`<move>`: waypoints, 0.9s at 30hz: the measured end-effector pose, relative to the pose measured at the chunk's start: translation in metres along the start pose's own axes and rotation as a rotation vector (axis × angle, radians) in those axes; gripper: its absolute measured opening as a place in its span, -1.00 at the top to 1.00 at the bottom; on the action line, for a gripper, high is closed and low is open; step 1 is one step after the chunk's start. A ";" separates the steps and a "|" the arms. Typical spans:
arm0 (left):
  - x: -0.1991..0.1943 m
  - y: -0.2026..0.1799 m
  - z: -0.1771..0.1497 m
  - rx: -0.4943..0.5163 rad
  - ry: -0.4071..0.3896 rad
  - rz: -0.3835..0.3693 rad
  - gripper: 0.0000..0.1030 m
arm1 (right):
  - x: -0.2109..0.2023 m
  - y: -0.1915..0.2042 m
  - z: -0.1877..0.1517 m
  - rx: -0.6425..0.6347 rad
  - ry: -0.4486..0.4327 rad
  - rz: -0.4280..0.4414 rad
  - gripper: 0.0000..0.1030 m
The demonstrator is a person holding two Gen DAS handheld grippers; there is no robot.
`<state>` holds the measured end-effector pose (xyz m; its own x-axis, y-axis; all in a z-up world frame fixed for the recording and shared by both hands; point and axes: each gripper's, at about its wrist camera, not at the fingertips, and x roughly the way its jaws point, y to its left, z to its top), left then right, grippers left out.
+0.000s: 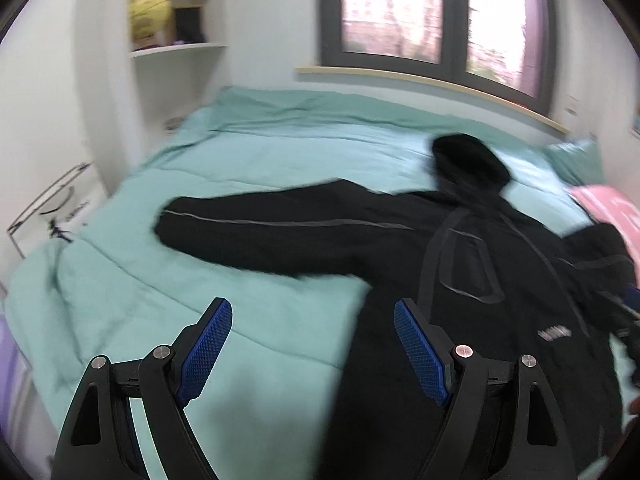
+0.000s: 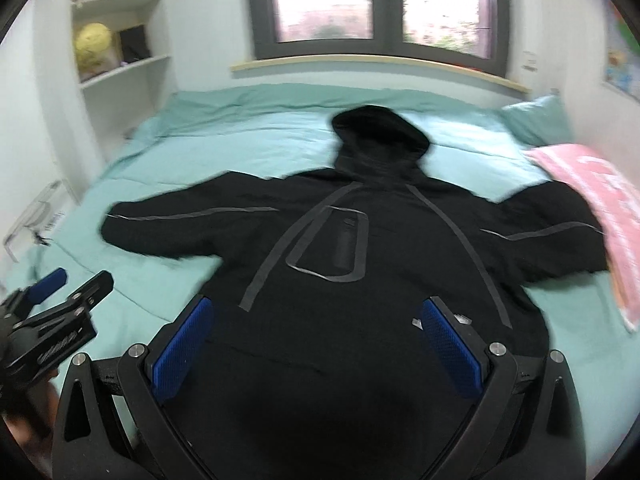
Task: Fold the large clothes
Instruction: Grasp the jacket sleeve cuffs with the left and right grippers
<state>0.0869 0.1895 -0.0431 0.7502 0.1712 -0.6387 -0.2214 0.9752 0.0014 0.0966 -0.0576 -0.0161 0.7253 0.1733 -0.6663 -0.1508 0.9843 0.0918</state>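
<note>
While both grippers hover with fingers wide and empty, the black hooded jacket [image 2: 360,280] lies spread on the bed [image 2: 160,300], beneath the right gripper [image 2: 316,322] and right of the left gripper [image 1: 312,324].

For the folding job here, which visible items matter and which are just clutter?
Belongs to the job: black hooded jacket spread flat on the bed; left gripper and right gripper, both open and empty.

Lying about: pink cloth, teal pillow, yellow plush on the shelf.

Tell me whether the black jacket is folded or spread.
Spread: the black jacket lies flat on the bed, both sleeves out, hood up top.
</note>
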 end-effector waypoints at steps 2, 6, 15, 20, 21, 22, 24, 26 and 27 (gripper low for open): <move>0.018 0.028 0.014 -0.028 -0.003 0.017 -0.64 | 0.016 0.010 0.020 -0.015 -0.009 0.057 -1.00; 0.081 0.101 0.048 -0.159 0.031 -0.045 -0.64 | 0.056 0.024 0.052 -0.107 -0.045 0.099 -1.00; 0.224 0.225 0.058 -0.511 0.116 -0.017 -0.64 | 0.225 -0.003 0.045 -0.130 -0.029 -0.007 -1.00; 0.275 0.255 0.056 -0.574 0.100 0.085 -0.63 | 0.281 -0.036 0.003 -0.002 0.057 -0.019 -1.00; 0.284 0.261 0.053 -0.596 0.099 0.085 -0.63 | 0.286 -0.040 0.000 0.018 0.066 -0.014 -1.00; 0.294 0.268 0.050 -0.636 0.096 0.073 -0.63 | 0.290 -0.044 -0.002 0.032 0.072 -0.003 -1.00; 0.301 0.273 0.045 -0.671 0.083 0.069 -0.62 | 0.291 -0.047 -0.002 0.033 0.064 0.008 -1.00; 0.306 0.270 0.046 -0.661 0.069 0.074 -0.49 | 0.293 -0.046 -0.003 0.022 0.061 0.010 -1.00; 0.307 0.266 0.048 -0.641 0.057 0.076 -0.28 | 0.294 -0.045 -0.003 0.016 0.062 0.010 -1.00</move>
<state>0.2882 0.5084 -0.2016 0.6871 0.2117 -0.6951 -0.6140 0.6806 -0.3997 0.3146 -0.0510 -0.2183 0.6804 0.1811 -0.7101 -0.1466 0.9830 0.1103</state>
